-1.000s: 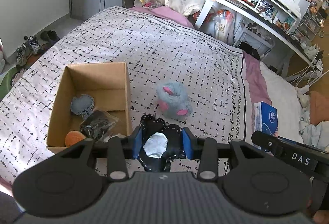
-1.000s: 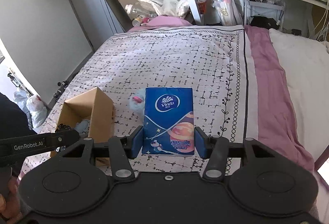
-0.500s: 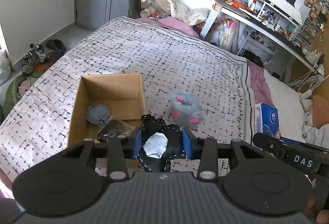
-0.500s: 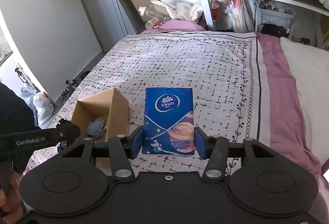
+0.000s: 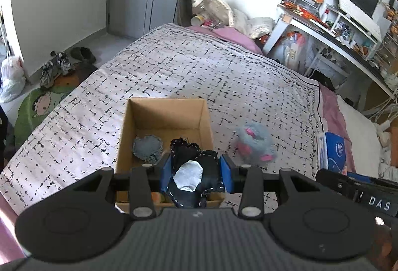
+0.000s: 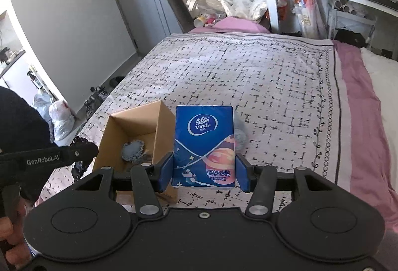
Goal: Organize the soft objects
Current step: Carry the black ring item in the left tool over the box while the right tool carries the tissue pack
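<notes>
Cardboard box [image 5: 164, 121] on the bed already holds a grey plush; left tool [image 5: 196, 171] pinches a dark fabric toy [image 5: 191, 161] above it, right tool [image 6: 204, 171] clamps the tissue pack [image 6: 204, 144]; grey-pink plush [image 5: 255, 144] remains right of the box.

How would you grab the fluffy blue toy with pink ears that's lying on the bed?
I'd pinch the fluffy blue toy across its round middle, coming down from above. It lies loose on the bedspread, to the right of the cardboard box in the left wrist view, clear on top. The small pink ears would probably slip.
</notes>
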Tool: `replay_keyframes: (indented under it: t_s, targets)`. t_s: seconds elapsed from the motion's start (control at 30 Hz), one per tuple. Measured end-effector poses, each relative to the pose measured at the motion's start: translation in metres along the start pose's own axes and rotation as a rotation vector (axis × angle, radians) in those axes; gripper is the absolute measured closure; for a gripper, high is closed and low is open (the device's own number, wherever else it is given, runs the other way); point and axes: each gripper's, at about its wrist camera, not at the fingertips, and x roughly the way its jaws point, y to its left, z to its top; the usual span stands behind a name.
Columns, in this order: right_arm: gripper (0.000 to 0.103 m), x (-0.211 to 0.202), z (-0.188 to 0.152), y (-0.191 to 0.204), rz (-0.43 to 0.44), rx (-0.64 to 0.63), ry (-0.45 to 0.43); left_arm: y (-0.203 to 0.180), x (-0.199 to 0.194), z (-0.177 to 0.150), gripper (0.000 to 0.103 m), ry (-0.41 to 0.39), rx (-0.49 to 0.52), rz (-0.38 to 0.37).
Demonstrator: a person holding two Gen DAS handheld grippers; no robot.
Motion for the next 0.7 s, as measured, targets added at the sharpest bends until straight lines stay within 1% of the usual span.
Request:
replay_keyframes:
  t_s: [0.4, 0.7]
  targets:
    - [0.053, 0.031, 0.009, 0.026, 0.010, -0.034, 0.038, 0.031, 0.026, 0.017, 0.063, 0.007, -0.037, 0.013]
    - [0.053, 0.057, 0.020, 0.043, 0.010, -0.050, 0.063, 0.048, 0.059, 0.031, 0.063, 0.037, -0.062, 0.008]
